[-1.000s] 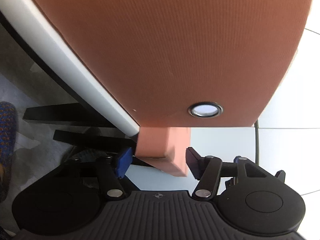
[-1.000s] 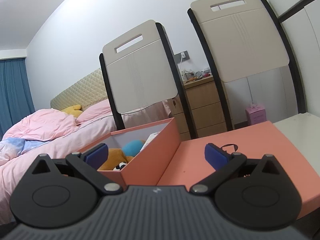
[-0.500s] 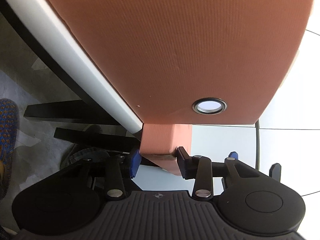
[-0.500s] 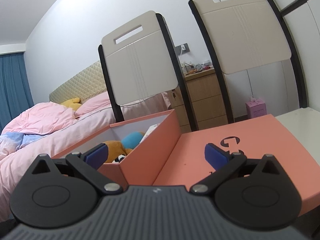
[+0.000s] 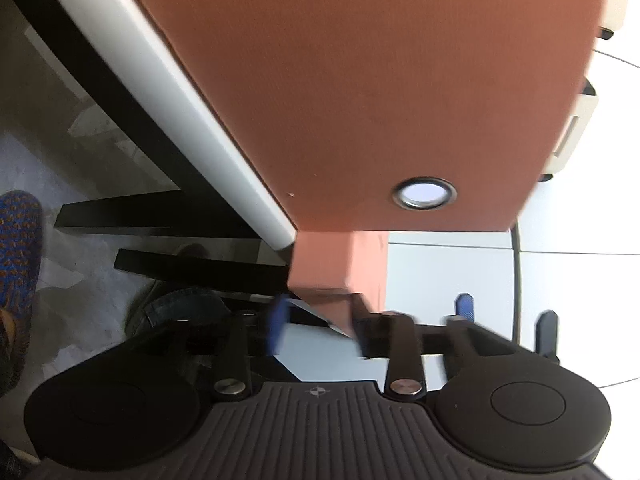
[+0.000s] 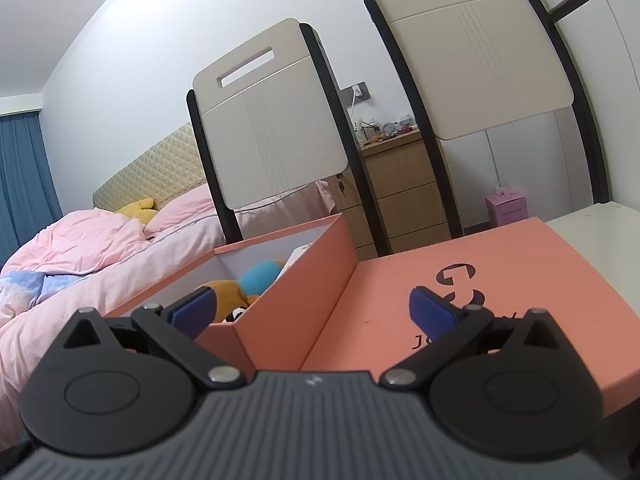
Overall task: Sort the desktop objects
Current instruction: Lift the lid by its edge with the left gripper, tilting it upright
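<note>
In the left wrist view a salmon-orange box side [image 5: 380, 80] with a metal eyelet [image 5: 424, 193] fills the top. My left gripper [image 5: 320, 320] is shut on the corner of the box lid [image 5: 340, 264] at the table edge. In the right wrist view the open orange box [image 6: 296, 276] holds plush toys [image 6: 240, 284]. Its lid [image 6: 460, 292] lies to the right of it with a dark logo on top. My right gripper [image 6: 312, 308] is open and empty, over the box's near corner and the lid.
The white table edge [image 5: 192, 92] runs diagonally, with black legs and grey floor below. Two folded chairs [image 6: 268, 128] lean on the wall behind the box. A bed with pink bedding [image 6: 80, 248] is at the left and a wooden drawer unit [image 6: 400, 188] at the back.
My left gripper has closed on the lid corner and tilted. The right gripper has risen, so more of the box inside and the lid logo shows.
</note>
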### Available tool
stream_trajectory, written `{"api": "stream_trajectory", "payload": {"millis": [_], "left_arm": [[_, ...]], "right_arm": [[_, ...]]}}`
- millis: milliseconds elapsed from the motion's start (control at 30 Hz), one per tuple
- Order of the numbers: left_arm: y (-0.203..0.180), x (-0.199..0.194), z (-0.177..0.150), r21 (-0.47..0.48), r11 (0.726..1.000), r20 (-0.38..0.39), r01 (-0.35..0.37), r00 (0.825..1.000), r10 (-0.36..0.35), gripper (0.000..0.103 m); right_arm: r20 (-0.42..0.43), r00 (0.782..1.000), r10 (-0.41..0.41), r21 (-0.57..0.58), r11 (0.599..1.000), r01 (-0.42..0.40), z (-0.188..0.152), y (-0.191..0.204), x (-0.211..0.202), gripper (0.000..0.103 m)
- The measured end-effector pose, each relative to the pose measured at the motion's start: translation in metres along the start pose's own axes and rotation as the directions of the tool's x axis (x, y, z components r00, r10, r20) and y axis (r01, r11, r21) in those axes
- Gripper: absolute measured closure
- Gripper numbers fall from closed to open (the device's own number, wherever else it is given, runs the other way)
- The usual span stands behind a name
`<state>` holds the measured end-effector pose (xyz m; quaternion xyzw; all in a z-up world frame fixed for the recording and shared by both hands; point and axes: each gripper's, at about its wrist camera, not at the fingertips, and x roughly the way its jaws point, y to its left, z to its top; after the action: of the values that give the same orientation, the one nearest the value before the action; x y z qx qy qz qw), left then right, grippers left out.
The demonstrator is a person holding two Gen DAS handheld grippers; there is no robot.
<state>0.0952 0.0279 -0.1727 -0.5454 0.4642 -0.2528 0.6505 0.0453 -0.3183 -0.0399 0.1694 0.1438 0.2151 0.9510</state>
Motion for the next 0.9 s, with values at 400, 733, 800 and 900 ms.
{"api": "stream_trajectory", "payload": {"millis": [400, 733, 800, 900], "left_arm": [[-0.006, 0.004, 0.006, -0.005, 0.999, -0.026, 0.041, 0.999, -0.041, 0.059], [0.004, 0.005, 0.005, -0.057, 0.995, -0.023, 0.077, 0.997, -0.078, 0.062], [0.006, 0.007, 0.007, -0.082, 0.993, -0.025, 0.087, 0.996, -0.089, 0.061], [0.01, 0.01, 0.01, -0.131, 0.986, -0.029, 0.103, 0.994, -0.108, 0.061]], "right_arm": [[0.021, 0.999, 0.05, 0.062, 0.997, -0.051, 0.006, -0.01, -0.006, 0.0], [0.026, 0.999, 0.043, 0.085, 0.995, -0.045, 0.007, -0.015, -0.011, 0.0], [0.026, 0.999, 0.045, 0.086, 0.995, -0.047, 0.007, -0.015, -0.011, 0.0], [0.025, 0.999, 0.048, 0.087, 0.995, -0.05, 0.006, -0.015, -0.011, 0.0]]}}
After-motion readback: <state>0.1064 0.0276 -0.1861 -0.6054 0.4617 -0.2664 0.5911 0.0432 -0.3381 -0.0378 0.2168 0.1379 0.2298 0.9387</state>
